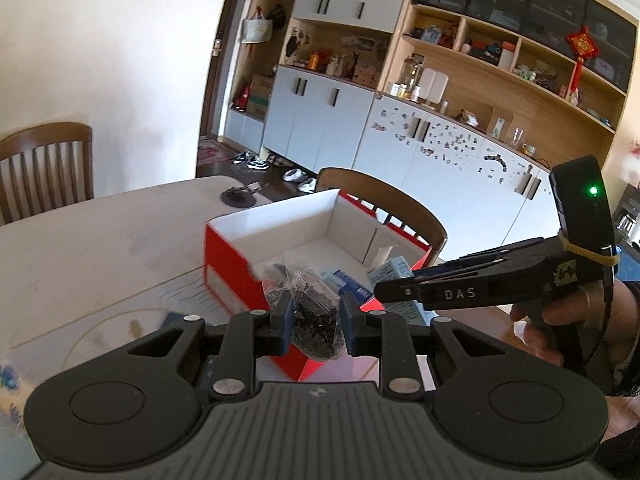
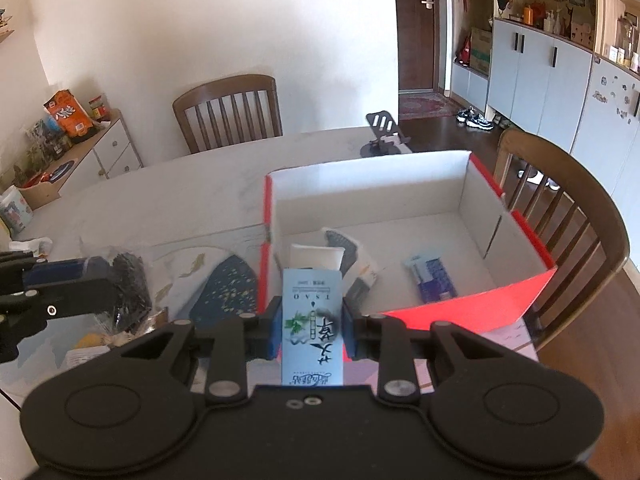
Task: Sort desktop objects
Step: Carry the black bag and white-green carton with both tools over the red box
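- Light-blue carton [image 2: 313,320], tall and thin with black writing, sits pinched tight in the right gripper [image 2: 311,332], held above the near edge of the red box [image 2: 472,312], likely ready to drop in.
- Crinkly clear bag of black bits [image 1: 314,318] is squeezed in the left gripper [image 1: 315,322], just left of the box.
- A blue packet [image 2: 432,280] lies inside the box on the white table [image 2: 160,200].

- The left wrist view looks forward from just behind its own fingers, close to the near corner of the red box [image 1: 228,256], facing the wall of cupboards [image 1: 360,128].
- The right wrist view sits close at the box's [image 2: 472,312] near edge, facing the far chair [image 2: 228,112].
- Both share the box and table [image 1: 100,232].
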### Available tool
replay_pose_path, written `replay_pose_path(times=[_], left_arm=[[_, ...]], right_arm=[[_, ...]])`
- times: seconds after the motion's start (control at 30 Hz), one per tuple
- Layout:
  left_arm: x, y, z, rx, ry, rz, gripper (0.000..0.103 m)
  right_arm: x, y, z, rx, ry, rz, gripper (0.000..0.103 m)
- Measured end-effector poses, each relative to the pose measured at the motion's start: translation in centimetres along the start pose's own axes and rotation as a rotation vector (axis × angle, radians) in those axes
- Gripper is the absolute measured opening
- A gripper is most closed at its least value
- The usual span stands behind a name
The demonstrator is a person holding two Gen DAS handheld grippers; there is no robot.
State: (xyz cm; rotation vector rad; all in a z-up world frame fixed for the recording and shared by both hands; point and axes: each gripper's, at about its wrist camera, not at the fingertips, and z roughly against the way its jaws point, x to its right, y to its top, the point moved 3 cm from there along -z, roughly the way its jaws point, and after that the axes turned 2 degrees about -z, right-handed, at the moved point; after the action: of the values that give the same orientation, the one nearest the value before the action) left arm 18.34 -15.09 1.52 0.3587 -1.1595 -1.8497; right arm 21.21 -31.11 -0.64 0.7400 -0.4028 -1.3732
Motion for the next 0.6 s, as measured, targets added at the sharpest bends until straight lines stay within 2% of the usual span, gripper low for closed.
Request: replay_pose_path(times=[0.6], left_arm=[[4.8,3.6,-7.0,-0.037,-0.06,-0.075,0.023]], right_arm=[[6.7,3.5,-0.8,0.007,-0.002,0.004,0.028]])
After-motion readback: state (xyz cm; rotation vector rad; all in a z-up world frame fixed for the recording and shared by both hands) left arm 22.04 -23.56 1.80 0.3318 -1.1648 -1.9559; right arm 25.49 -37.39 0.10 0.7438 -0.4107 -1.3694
